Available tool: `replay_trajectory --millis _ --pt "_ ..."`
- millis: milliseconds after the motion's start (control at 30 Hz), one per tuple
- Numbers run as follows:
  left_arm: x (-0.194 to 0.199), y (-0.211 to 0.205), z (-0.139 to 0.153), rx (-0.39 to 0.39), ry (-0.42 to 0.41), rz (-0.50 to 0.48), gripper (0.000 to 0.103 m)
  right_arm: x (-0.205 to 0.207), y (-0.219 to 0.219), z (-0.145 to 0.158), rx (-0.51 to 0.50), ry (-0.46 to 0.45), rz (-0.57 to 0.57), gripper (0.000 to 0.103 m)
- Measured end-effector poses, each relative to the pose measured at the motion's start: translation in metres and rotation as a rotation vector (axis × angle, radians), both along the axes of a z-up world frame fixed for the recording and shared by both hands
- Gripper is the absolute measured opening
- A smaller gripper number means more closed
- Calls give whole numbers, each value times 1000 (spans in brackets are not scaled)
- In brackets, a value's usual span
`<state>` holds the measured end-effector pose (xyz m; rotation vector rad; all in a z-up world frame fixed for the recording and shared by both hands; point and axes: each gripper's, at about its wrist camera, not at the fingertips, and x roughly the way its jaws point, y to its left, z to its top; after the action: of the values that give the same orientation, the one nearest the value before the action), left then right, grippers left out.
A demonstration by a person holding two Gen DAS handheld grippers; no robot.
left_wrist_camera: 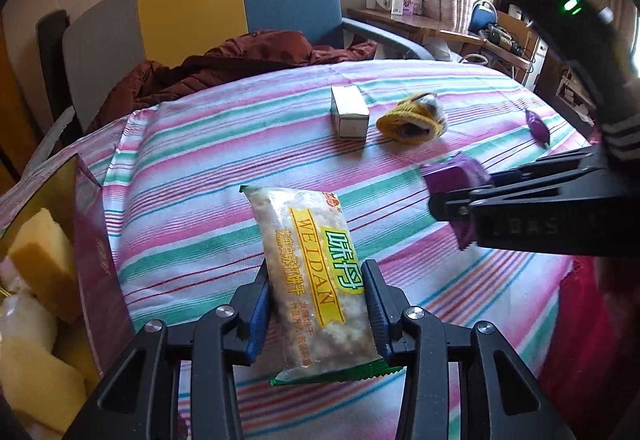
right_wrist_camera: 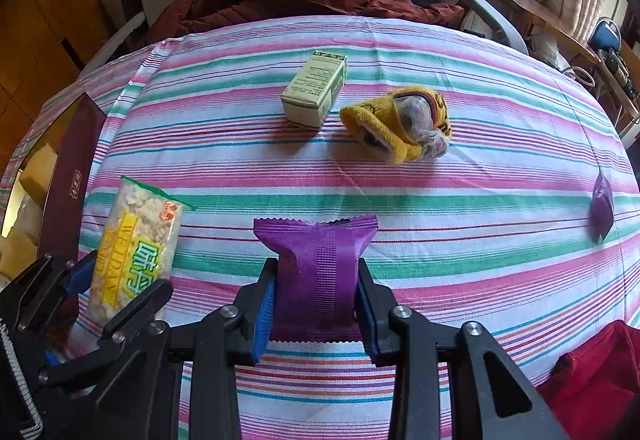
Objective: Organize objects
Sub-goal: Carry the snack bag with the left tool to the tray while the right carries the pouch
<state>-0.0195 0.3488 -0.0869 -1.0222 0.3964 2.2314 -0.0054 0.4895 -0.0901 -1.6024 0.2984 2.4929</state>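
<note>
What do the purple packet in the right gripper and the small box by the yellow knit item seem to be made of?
Purple packet: looks like thin plastic or foil film, satin sheen, with zigzag-cut ends and a ribbed heat-seal strip; it creases where the right hand-held gripper pinches it. Small box: apparently printed cardboard, matte, with crisp folded edges and flat faces.

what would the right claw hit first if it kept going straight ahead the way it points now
Probably the yellow knitted item, slightly right of the line; the small white box lies just left of it. The right claw, shut on the purple packet, may pass over both if it stays raised; depth is unclear.
</note>
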Motion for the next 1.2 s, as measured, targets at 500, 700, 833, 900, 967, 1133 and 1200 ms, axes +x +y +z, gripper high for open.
replay_trajectory --millis 500,700,833,900,967,1133,1200 --pt "19 -32 39 54 32 26 43 0 -20 6 -5 34 91 35" --pt "23 -48 46 73 19 34 43 0 -21 5 -9 34 94 35" --pt "24 -64 52 88 17 49 43 1 -22 4 -15 34 97 35" --pt "23 -76 56 99 11 64 43 1 -23 3 -17 32 103 35" --pt "22 -91 61 109 13 89 43 0 -25 3 -15 28 110 35" --pt "14 -138 70 140 2 175 43 0 -33 8 -21 30 124 35" --pt "10 -159 75 155 8 220 43 -1 -41 15 -31 46 140 35"
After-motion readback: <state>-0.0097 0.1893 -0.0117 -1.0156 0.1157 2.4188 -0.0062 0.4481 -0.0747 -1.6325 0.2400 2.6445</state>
